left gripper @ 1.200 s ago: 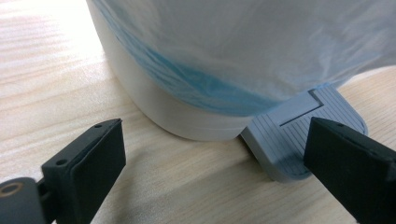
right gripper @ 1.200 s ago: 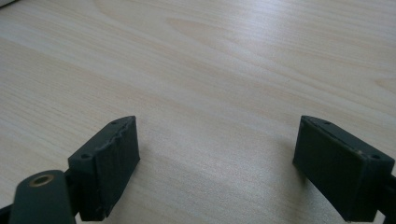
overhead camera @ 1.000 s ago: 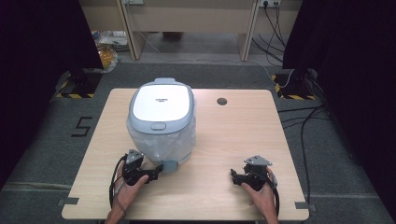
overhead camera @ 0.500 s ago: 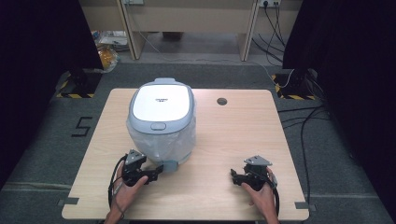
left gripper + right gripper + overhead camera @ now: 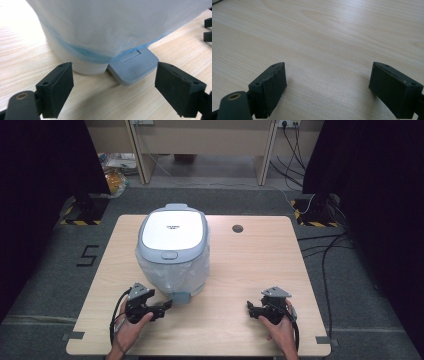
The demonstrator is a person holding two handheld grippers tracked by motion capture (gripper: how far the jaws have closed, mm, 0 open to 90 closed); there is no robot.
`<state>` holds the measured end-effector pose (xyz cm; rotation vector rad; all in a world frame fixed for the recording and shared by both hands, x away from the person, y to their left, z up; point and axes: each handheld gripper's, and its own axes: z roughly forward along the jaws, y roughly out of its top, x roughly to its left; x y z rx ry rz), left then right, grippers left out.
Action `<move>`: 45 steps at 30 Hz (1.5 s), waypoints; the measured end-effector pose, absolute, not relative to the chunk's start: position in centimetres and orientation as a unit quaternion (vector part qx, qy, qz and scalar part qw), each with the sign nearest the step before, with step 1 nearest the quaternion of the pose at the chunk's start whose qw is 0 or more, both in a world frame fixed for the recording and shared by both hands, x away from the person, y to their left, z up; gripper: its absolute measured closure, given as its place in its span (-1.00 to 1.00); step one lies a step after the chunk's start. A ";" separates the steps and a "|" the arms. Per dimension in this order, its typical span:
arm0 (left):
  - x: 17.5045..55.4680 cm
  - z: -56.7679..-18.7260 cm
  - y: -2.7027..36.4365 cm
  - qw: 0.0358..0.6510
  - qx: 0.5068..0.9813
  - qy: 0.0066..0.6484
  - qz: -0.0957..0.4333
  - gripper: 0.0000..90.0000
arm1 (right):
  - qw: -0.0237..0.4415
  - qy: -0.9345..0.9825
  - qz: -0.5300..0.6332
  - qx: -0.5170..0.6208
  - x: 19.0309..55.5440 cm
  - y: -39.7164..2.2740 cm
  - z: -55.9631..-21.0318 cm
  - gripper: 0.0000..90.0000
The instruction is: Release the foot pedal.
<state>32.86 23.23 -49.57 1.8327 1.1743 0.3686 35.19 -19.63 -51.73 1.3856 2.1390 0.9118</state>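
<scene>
A grey pedal bin with a white lid and a translucent bag liner stands left of the table's middle. Its grey ribbed pedal sticks out at the front, toward me. My left gripper rests on the table just left of that pedal and is open. In the left gripper view the pedal lies ahead between the wide-apart jaws of the gripper, below the bag-covered bin wall. My right gripper sits near the front right, open, with bare wood between its jaws.
The wooden table has a round cable hole at the back. Black cables run over the floor at the right. The right gripper's jaw tips poke into the left gripper view's right edge.
</scene>
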 end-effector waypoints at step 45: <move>30.1 -52.4 26.9 0.383 0.773 0.476 0.172 -0.67 | 0.216 0.771 0.329 0.501 35.2 -19.6 -51.7 -0.69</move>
